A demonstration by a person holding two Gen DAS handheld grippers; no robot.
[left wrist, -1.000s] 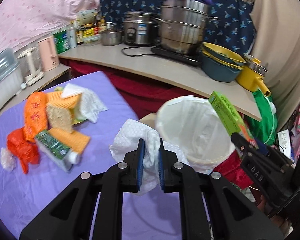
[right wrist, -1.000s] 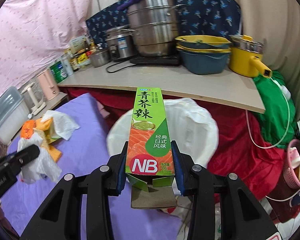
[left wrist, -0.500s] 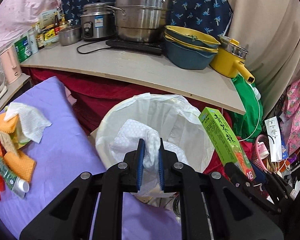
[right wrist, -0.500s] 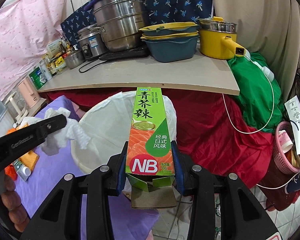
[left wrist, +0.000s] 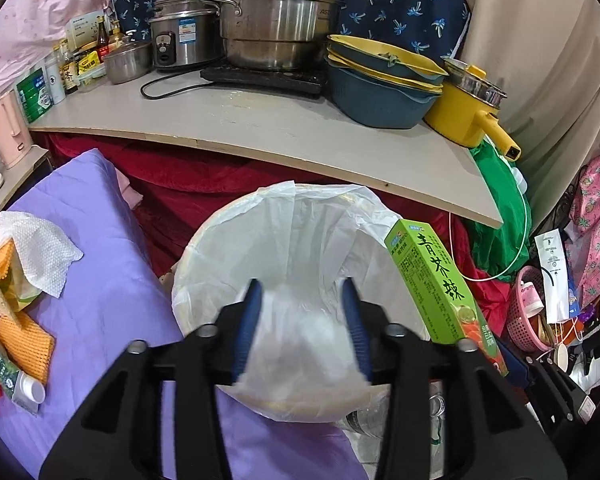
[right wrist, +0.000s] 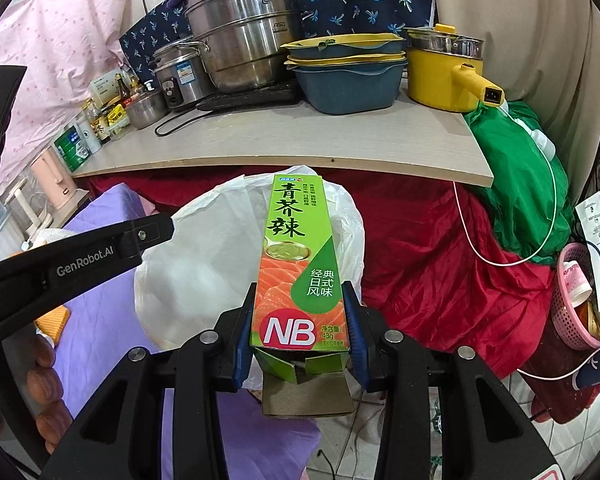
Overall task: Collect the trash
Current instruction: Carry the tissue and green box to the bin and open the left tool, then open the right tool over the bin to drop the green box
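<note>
My left gripper (left wrist: pixel 302 328) has just been opening, tissue (left wrist: pixel 300 344) dropping into the bin (left wrist: pixel 204 256); right gripper (right wrist: pixel 298 334) clamps the box (right wrist: pixel 296 256). Trash (left wrist: pixel 16 320) remains at 9 o'clock.

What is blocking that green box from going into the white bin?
Nothing visible. The green box, clamped in the right gripper, hangs just beside the bag-lined bin; the left gripper, jaws just opened, hovers over the bin's mouth.

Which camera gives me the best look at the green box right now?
The right wrist view: the green box faces the camera squarely, label readable, clamped in the right gripper. The left wrist view shows the box only slanted at the edge, beside the bin.
</note>
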